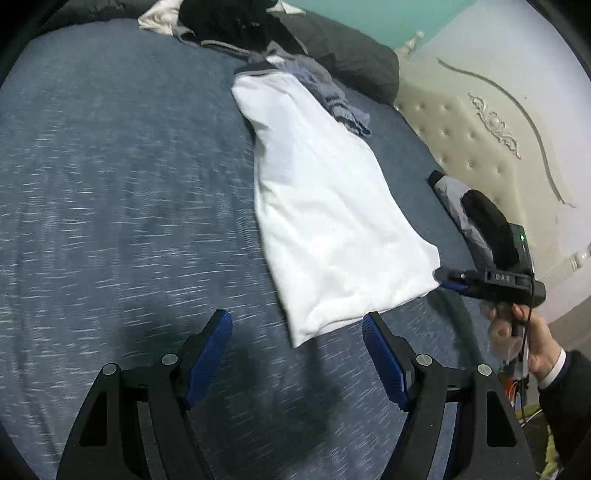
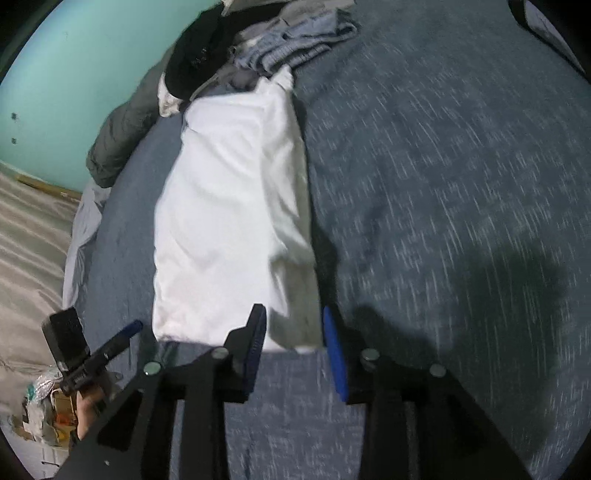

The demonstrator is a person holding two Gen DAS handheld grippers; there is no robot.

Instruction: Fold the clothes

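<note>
Left gripper (image 1: 297, 354) spread over blue bedspread (image 1: 110, 184); right gripper (image 2: 294, 343) parted, straddling white garment (image 2: 229, 206) hem; clothes pile (image 2: 258, 48) beyond.

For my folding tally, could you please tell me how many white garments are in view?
2. A folded white shirt lies flat mid-bed, its near hem at the right tongs. A crumpled white piece sits at the far clothes pile. More may be hidden within.
</note>
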